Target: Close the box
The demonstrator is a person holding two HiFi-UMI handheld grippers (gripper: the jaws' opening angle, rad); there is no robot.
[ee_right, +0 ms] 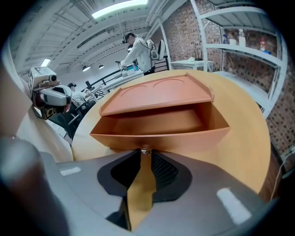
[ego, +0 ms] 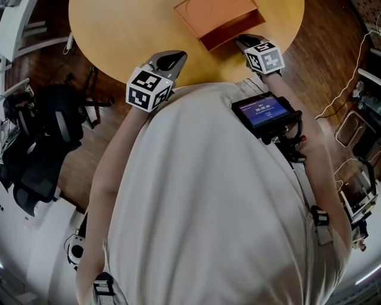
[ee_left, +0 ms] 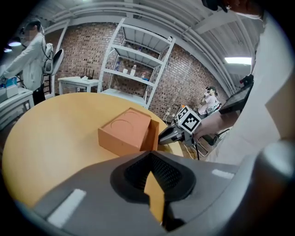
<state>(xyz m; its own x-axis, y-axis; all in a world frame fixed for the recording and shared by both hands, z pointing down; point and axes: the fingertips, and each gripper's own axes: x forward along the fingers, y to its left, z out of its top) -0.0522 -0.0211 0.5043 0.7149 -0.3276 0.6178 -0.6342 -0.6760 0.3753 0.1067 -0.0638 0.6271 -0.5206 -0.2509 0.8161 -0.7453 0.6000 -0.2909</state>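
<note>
An orange box (ego: 208, 12) lies on the round yellow table (ego: 119, 30), its drawer (ee_right: 161, 133) pulled out toward me. My right gripper (ego: 241, 40) is at the drawer's front, and its jaws (ee_right: 145, 152) pinch a small metal knob (ee_right: 145, 150) in the middle of the front wall. The left gripper view shows that gripper (ee_left: 168, 135) against the box (ee_left: 126, 131) from the side. My left gripper (ego: 172, 58) hovers over the table's near edge, left of the box and apart from it. Its jaws (ee_left: 150, 156) are together, with nothing between them.
A black office chair (ego: 36, 149) stands on the wooden floor at the left. Behind the table are white metal shelves (ee_left: 138, 69) and a small white table (ee_left: 78, 83) against a brick wall. A person in white (ee_left: 32, 50) stands at the far left.
</note>
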